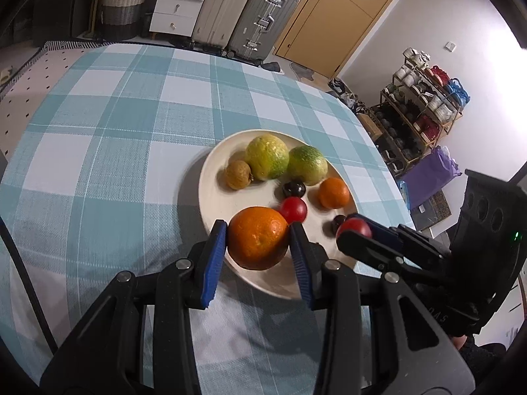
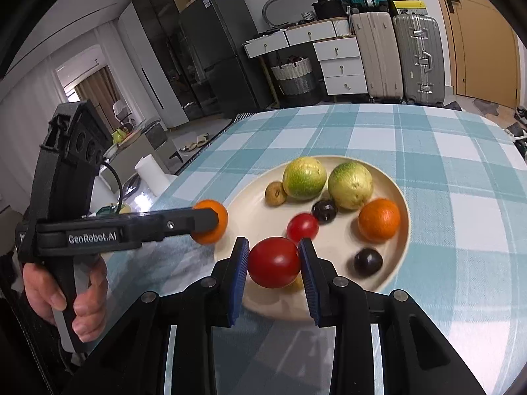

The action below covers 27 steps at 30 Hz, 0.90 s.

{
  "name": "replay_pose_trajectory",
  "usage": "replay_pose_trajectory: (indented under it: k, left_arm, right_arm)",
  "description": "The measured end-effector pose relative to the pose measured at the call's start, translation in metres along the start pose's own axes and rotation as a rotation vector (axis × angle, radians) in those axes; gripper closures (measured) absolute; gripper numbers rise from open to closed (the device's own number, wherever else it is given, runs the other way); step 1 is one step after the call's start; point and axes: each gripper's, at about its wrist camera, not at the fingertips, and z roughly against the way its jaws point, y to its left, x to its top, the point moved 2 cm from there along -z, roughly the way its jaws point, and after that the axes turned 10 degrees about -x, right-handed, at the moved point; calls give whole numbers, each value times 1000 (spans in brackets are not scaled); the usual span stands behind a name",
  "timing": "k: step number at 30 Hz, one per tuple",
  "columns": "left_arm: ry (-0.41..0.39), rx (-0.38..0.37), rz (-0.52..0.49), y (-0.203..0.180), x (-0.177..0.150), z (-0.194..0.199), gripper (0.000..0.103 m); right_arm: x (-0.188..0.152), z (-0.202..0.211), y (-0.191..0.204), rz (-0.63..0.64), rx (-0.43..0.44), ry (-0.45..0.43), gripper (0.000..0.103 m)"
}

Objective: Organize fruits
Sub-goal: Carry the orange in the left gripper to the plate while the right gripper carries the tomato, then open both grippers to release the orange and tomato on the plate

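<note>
A cream plate (image 1: 214,197) (image 2: 250,197) on the checked tablecloth holds two green-yellow citrus fruits (image 1: 267,160) (image 2: 304,177), a brown kiwi (image 1: 237,174) (image 2: 276,193), a small orange (image 1: 334,193) (image 2: 378,220), a red tomato (image 1: 293,209) (image 2: 302,227) and two dark plums (image 1: 294,189) (image 2: 368,261). My left gripper (image 1: 258,243) is shut on a large orange (image 1: 257,242) (image 2: 210,226) over the plate's near rim. My right gripper (image 2: 274,263) is shut on a second red tomato (image 2: 274,262) (image 1: 354,228), held above the plate's near side.
The blue-and-white checked tablecloth (image 1: 115,131) (image 2: 444,151) spreads around the plate. A hand (image 2: 82,302) grips the left tool's handle. Suitcases (image 1: 260,16), white drawers (image 2: 342,65) and a shoe rack (image 1: 421,105) stand beyond the table.
</note>
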Motion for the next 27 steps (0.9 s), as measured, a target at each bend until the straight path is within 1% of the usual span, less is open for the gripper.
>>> replay_pose_trajectory:
  k: [4, 12, 22, 27]
  left_arm:
    - [5, 5, 0, 6, 8, -8, 67]
    - [13, -12, 10, 14, 19, -19, 67]
    - [34, -20, 6, 19, 27, -34, 67]
    - [36, -22, 15, 21, 28, -38, 67]
  right_arm:
    - [11, -12, -1, -4, 14, 8, 71]
    - [24, -34, 2, 5, 28, 29, 71]
    - [37, -56, -1, -43, 51, 62, 71]
    - [39, -64, -3, -59, 48, 73, 71]
